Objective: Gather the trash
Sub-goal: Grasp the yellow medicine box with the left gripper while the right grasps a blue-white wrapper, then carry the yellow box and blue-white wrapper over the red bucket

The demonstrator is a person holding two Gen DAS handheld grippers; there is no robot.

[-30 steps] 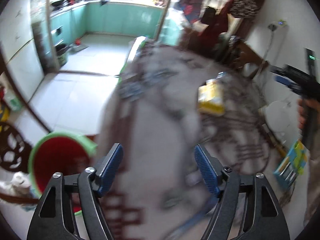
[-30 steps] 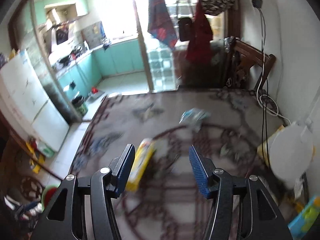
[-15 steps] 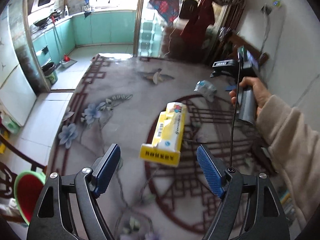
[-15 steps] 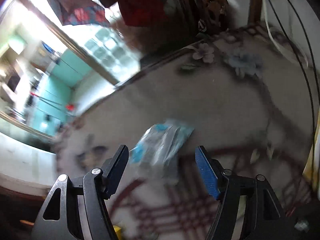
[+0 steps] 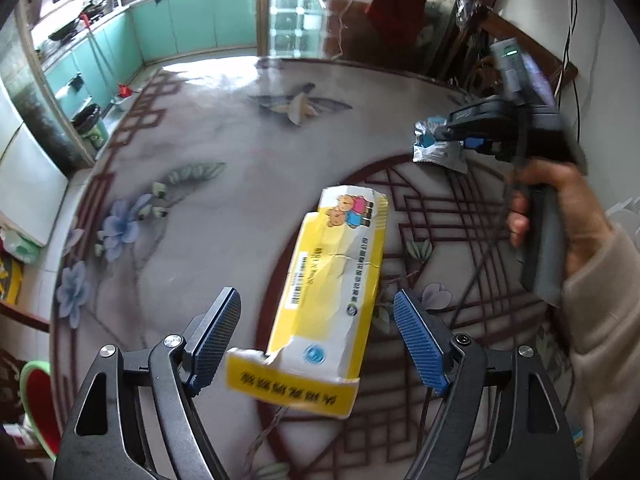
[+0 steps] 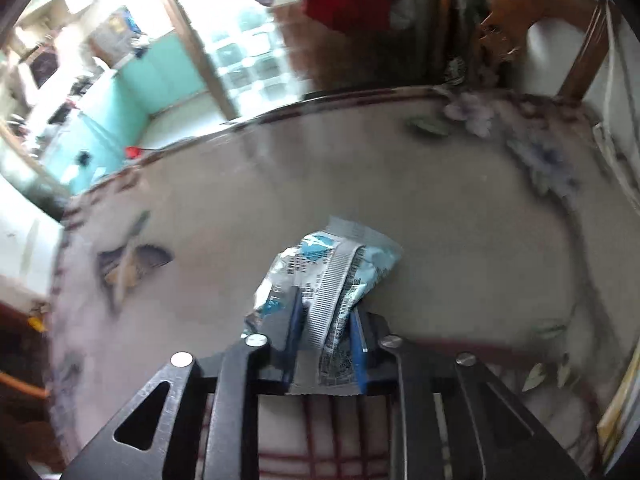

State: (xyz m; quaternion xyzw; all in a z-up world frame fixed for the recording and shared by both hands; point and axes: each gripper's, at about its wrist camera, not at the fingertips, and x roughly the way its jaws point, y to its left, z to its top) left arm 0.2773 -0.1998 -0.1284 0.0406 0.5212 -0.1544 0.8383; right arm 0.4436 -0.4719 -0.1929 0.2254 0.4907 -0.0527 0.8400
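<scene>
A flattened yellow and white carton point(image 5: 332, 292) lies on the patterned carpet point(image 5: 224, 208). My left gripper point(image 5: 318, 340) is open, its jaws on either side of the carton's near end. My right gripper point(image 6: 324, 344) is shut on a crumpled silver and blue wrapper point(image 6: 328, 276) on the carpet point(image 6: 460, 248). In the left wrist view the right gripper point(image 5: 472, 138) shows at the far right, with the wrapper point(image 5: 434, 146) at its tips.
A green bucket with a red inside point(image 5: 36, 404) stands off the carpet at the lower left. A wooden chair point(image 6: 560, 32) and hanging clothes stand at the far wall. A doorway leads to a teal kitchen point(image 5: 192, 24). Cables run along the right wall.
My left gripper has come closer to the yellow carton, which now lies between its open jaws. My right gripper has moved down and shut on the wrapper.
</scene>
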